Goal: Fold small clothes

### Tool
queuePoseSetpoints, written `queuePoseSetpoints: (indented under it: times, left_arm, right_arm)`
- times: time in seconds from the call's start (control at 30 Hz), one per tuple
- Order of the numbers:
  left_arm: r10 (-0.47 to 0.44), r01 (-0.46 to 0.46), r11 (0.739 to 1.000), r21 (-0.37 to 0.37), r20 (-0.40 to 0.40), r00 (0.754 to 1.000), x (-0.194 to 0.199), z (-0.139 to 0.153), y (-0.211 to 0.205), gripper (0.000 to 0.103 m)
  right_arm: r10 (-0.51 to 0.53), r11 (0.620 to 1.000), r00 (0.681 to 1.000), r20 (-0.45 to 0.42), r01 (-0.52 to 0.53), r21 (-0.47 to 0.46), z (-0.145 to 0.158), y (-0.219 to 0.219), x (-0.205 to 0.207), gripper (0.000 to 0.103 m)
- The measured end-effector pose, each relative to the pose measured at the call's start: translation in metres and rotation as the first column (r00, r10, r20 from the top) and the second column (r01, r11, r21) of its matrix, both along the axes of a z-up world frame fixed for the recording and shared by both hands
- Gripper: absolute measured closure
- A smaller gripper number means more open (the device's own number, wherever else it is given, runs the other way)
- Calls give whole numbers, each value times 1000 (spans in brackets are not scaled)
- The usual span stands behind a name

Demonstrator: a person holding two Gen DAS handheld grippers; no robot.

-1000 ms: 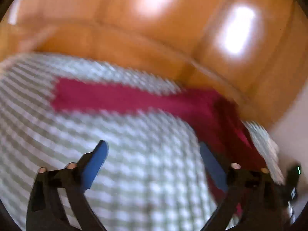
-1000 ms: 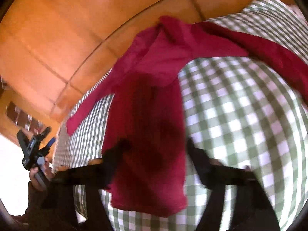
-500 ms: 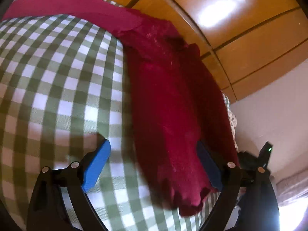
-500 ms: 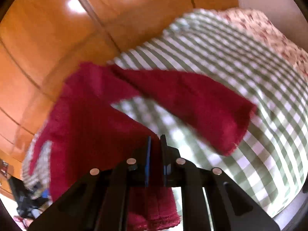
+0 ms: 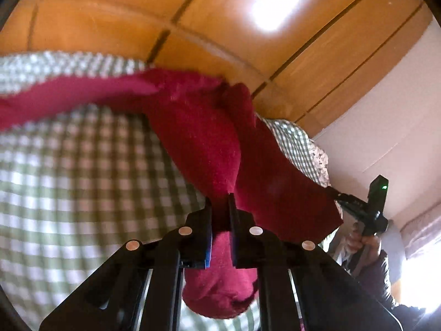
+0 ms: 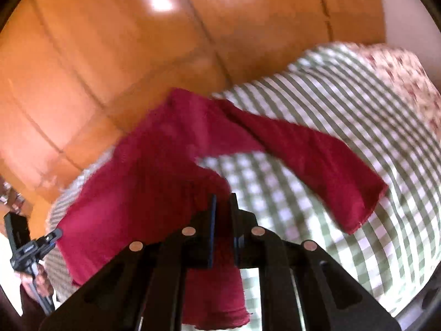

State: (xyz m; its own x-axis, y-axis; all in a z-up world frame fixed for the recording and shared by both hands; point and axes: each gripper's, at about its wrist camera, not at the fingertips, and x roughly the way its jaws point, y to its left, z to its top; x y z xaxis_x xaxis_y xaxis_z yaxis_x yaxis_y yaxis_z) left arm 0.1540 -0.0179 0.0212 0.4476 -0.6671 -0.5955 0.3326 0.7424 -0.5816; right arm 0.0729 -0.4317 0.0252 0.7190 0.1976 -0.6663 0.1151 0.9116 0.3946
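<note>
L wrist view: left gripper has just been closing; jaws now pinch a bunched hem of the red garment, which hangs lifted over the green-checked bedspread. Wood wardrobe behind. At right, a hand holds the right gripper on the garment's other corner.

R wrist view: right gripper narrow, clamped on red garment; one sleeve lies on the bedspread. Left gripper at left edge, w/ hand.

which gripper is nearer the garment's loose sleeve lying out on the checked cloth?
Right. The right gripper, shut on the red garment, has the loose sleeve just beyond its fingertips. The left gripper pinches another part; the sleeve there trails far off.
</note>
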Motion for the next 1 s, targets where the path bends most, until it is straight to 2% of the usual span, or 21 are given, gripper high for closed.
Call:
queuePoseSetpoints:
  times: [0.1,0.17,0.27,0.37,0.4,0.47,0.5,0.57,0.63,0.73,0.83,0.93,1.0]
  left_arm:
    - [-4,4,999,39,14,1000,-29,26,37,95]
    - [-1,2,999,54,-9,1000,-49,25,53,95]
    - [26,-20,994,106,-62,998,-70,-5,65,94]
    - [84,-72,991,113,-110,990,-83,-42,81,92]
    - [99,-87,992,87,-135,986,-88,-52,90,86]
    - [123,-121,992,22,-184,975,-101,-73,105,43]
    - [135,-134,991,16,-187,973,-107,-76,107,40]
    - [126,-130,992,-6,-205,971,-118,-87,110,40]
    - [117,-123,992,-14,-210,971,-124,-97,109,40]
    - [64,-71,997,-21,-233,970,-129,-113,94,40]
    - [0,-10,999,-43,-240,971,-130,-119,76,90]
    - [-55,43,996,-80,-151,987,-141,-94,63,92]
    - [-60,52,996,-72,-112,992,-146,-79,65,93]
  right_arm:
    - [51,999,999,10,-51,6,6,19,-23,95]
    - [71,997,997,-25,-72,-5,-9,28,-39,95]
    - [97,995,986,-134,-98,5,-49,42,-54,95]
    - [77,994,970,-231,-94,-63,-86,52,-64,95]
    - [54,991,967,-249,-82,-104,-93,52,-66,95]
    - [10,985,963,-268,-55,-161,-99,52,-69,95]
    - [-17,982,964,-266,-34,-184,-99,50,-70,94]
    - [-46,979,969,-244,-5,-204,-93,42,-71,86]
    - [-51,980,981,-185,14,-200,-79,47,-72,62]
    - [20,984,993,-113,-39,-173,-63,72,-63,45]
    - [110,980,990,-94,-123,-155,-65,113,-47,39]
    - [188,961,975,-122,-208,-182,-83,151,-28,39]
    - [195,940,966,-172,-234,-250,-101,165,-24,40]
